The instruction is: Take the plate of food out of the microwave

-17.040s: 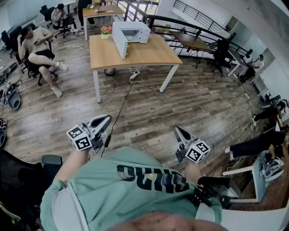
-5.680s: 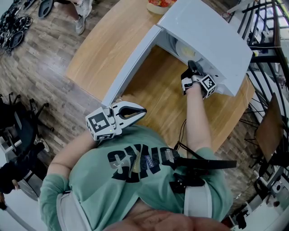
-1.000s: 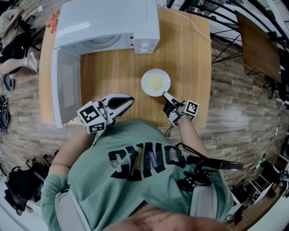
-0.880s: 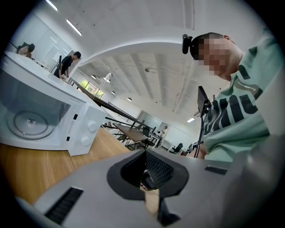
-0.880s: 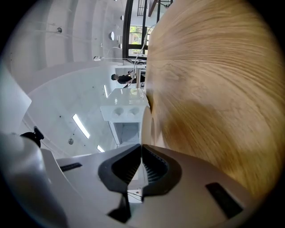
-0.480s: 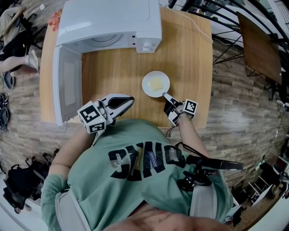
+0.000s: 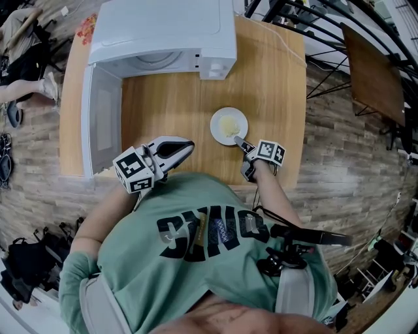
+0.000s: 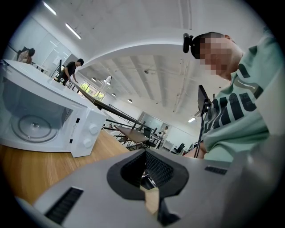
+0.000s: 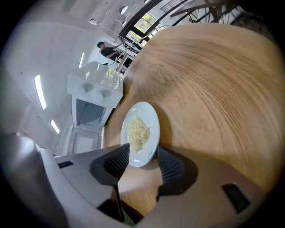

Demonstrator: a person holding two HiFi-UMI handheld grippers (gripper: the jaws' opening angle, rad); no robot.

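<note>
One plate (image 7: 229, 125) with pale food (image 7: 228, 122), out of the microwave, flat on the table (image 7: 274, 85), in front of the oven and right of its door. One white microwave (image 7: 163, 29), door (image 7: 101, 121) swung open, cavity empty. Two grippers. Right gripper (image 7: 239, 142) at the plate's near rim; jaws have just been opening and now stand spread, rim between the pads, not pinched. Left gripper (image 7: 188, 145) off to the left, well apart from the plate, jaws pressed together, nothing in them. One light wood table on a plank floor (image 7: 339, 150). Open office, black railing (image 7: 281, 13), white ceiling with strip lights.
</note>
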